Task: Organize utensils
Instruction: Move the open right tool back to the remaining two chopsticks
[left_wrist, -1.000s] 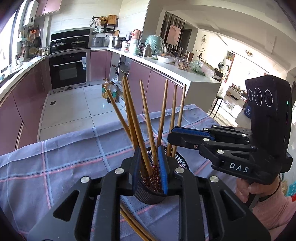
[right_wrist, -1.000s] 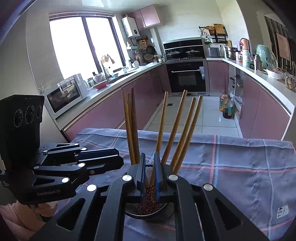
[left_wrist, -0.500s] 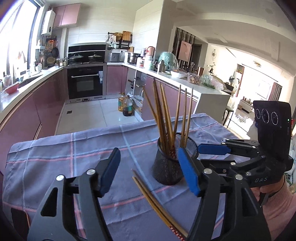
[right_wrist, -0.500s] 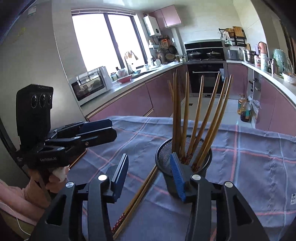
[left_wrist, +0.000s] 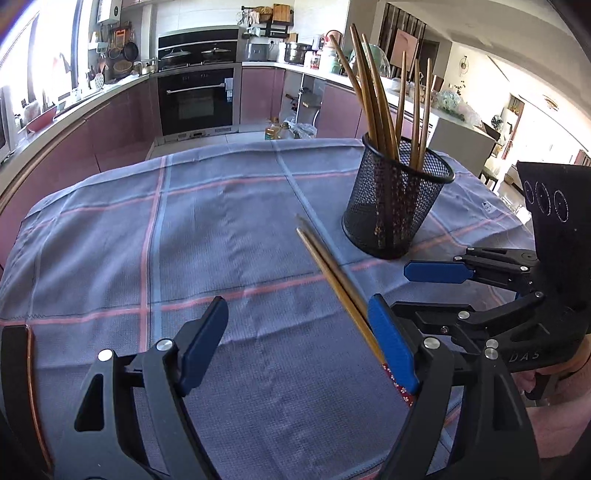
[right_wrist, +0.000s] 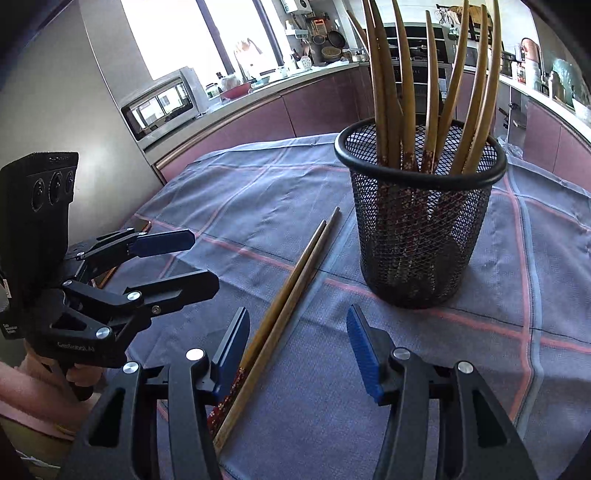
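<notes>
Left gripper (left_wrist: 297, 343): jaws have just been opening and stand wide, nothing pressed between the pads. Two loose chopsticks (right_wrist: 291, 291) lie flat and parallel on the checked cloth (left_wrist: 184, 229), just left of the mesh holder (right_wrist: 419, 221) in the right wrist view, their decorated ends nearest the grippers. Right gripper (right_wrist: 297, 347): jaws likewise have just been opening, about half apart, the pair lying against its left pad but not clamped. The holder stands upright, already carrying several chopsticks. Judgement: the sticks are light, stiff, smooth and liable to roll or scissor apart; best pinched across both near the thicker patterned end.
</notes>
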